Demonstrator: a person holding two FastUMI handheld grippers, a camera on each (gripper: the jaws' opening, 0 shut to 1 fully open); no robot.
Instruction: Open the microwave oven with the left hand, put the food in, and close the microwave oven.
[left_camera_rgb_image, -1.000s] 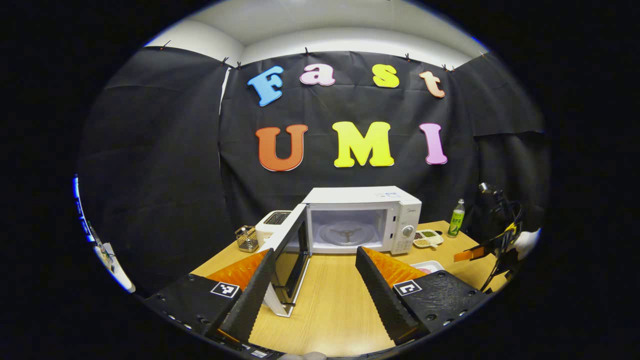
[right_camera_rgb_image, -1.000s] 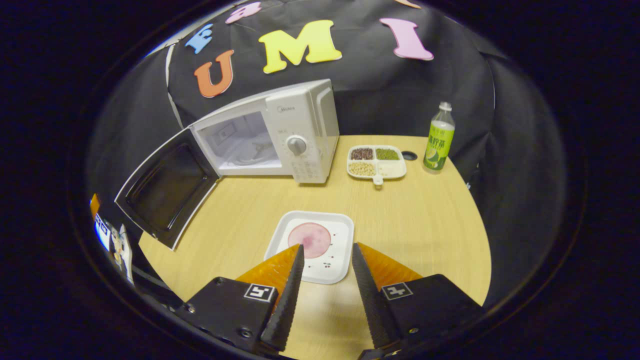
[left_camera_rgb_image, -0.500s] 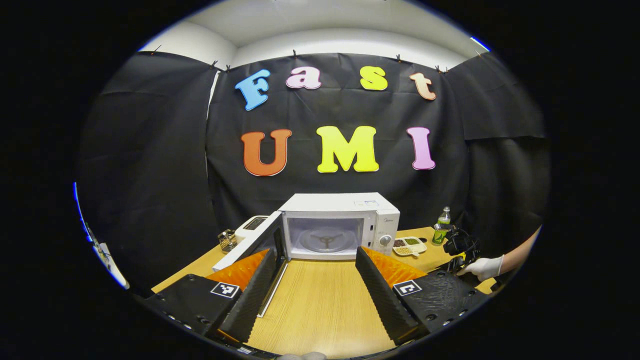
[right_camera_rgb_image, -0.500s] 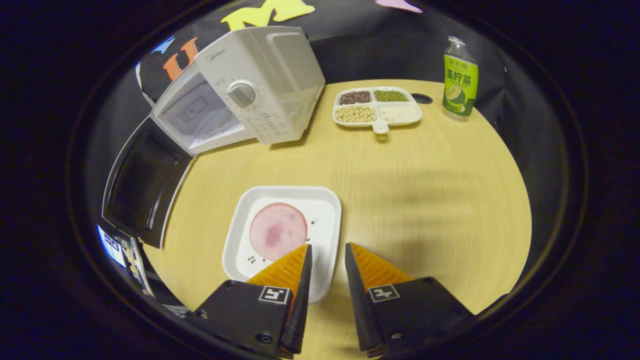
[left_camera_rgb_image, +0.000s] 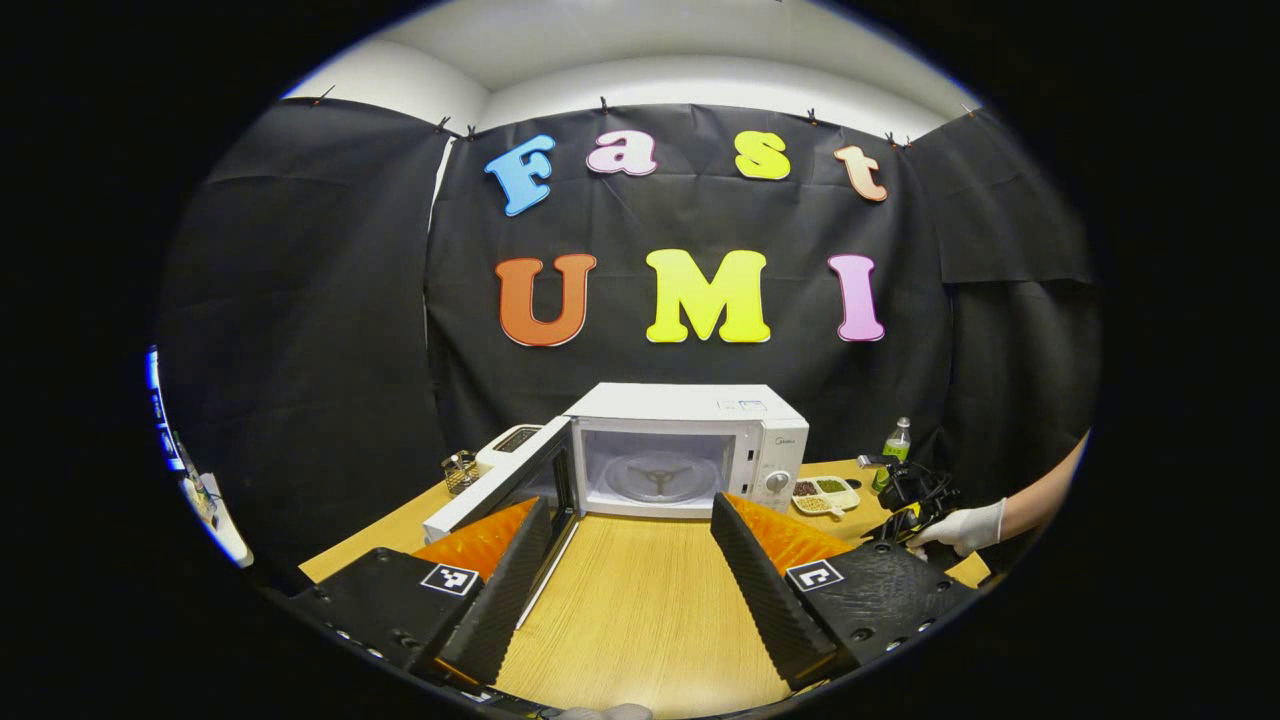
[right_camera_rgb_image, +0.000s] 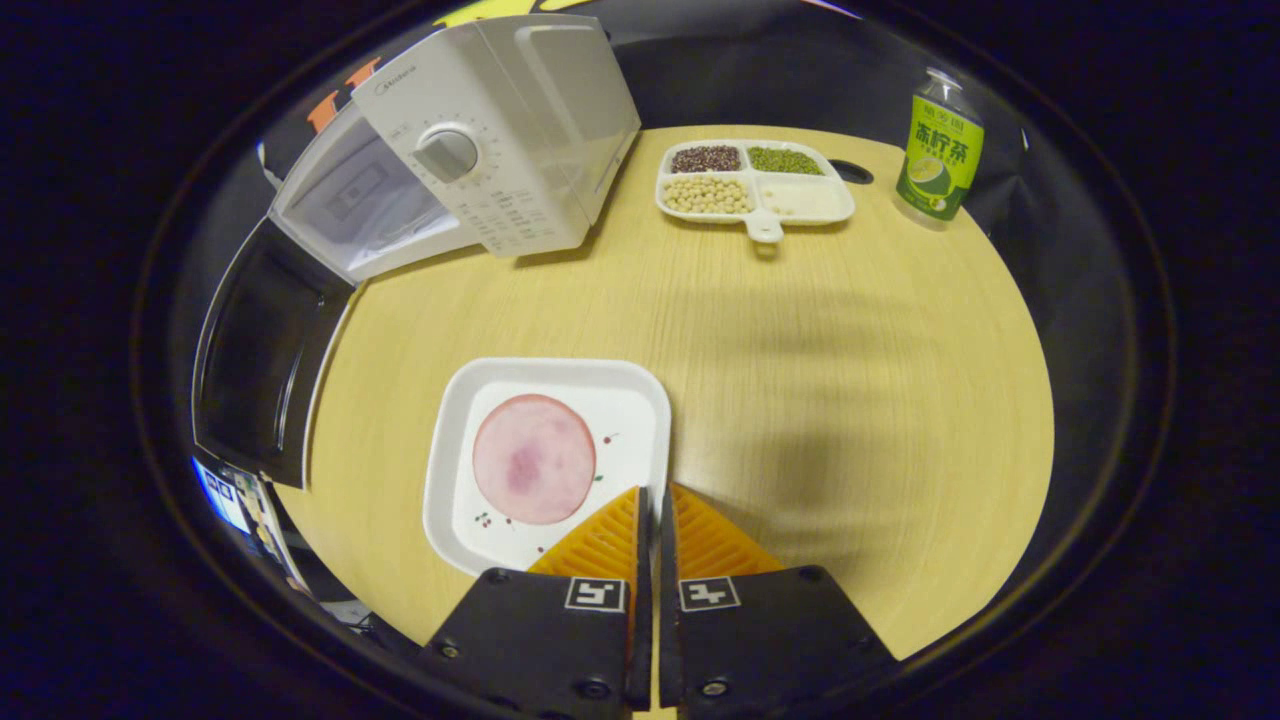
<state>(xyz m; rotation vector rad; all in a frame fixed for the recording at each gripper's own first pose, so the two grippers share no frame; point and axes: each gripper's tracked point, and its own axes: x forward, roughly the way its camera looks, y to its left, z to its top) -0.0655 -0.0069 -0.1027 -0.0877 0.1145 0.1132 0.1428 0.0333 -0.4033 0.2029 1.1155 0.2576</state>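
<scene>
The microwave oven (left_camera_rgb_image: 690, 450) stands at the back of the desk (right_camera_rgb_image: 820, 380) with its door (right_camera_rgb_image: 262, 355) swung wide to the side and the turntable bare inside, so the opening step looks done. The food, a round pink slice (right_camera_rgb_image: 533, 458), lies on a white square plate (right_camera_rgb_image: 640, 385) in front of the microwave oven and nearer the person. The right gripper (right_camera_rgb_image: 652, 520) has its jaws nearly closed over the plate's near right rim; whether both press on it I cannot tell. The left gripper (left_camera_rgb_image: 630, 520) hovers wide open and empty before the cavity. A 1-corner pinch is the risk: lifted, the plate may tilt and shed the slice, slip free, or clip the door or the cavity's edge on the way in
</scene>
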